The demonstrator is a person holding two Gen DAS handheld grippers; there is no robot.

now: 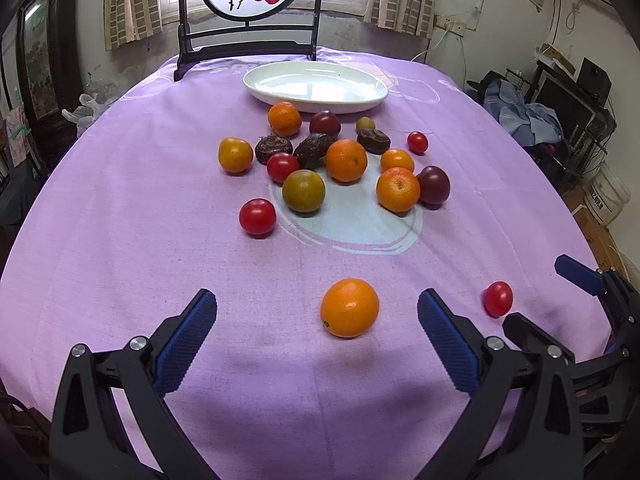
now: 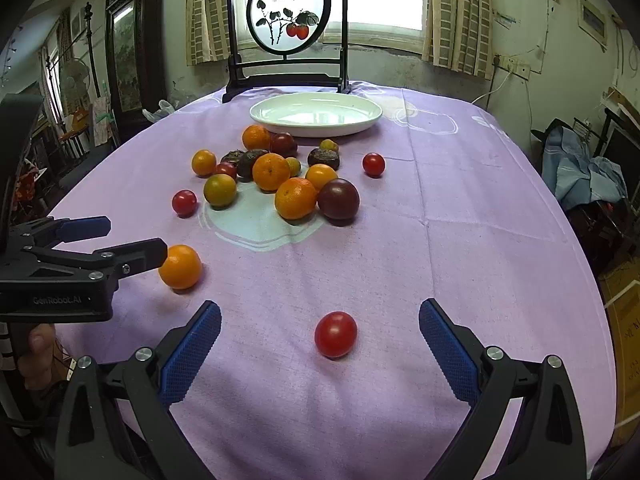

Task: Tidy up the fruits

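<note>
Between your left tool's [image 1: 317,312] spread fingers an orange [image 1: 349,307] is sitting on the purple surface [image 1: 120,240], and your right tool [image 2: 320,326] is framing a red cherry tomato [image 2: 335,334] the same way. Both tools are standing wide apart, gripping nothing, and both are tilting down toward the cloth.

You are probably lining up two pickups bound for the white plate [image 1: 256,80], which is waiting bare at the far side, just beyond the main heap of fruit [image 1: 346,160]. Keep each piece centred between the pads before closing, and close gently on the tomato (soft skin, and it is round enough to roll away if one pad touches first). Lower until the pads are bracketing the widest part of each fruit, not its crown.

Some things are staying hard to read. Your left tool is covering one edge of the orange in the right wrist view. Several dark wrinkled fruits [image 1: 273,148] in the heap are overlapping, so their kind and exact count are unclear. Only part of your left hand [image 2: 38,350] is showing at the frame's edge.
</note>
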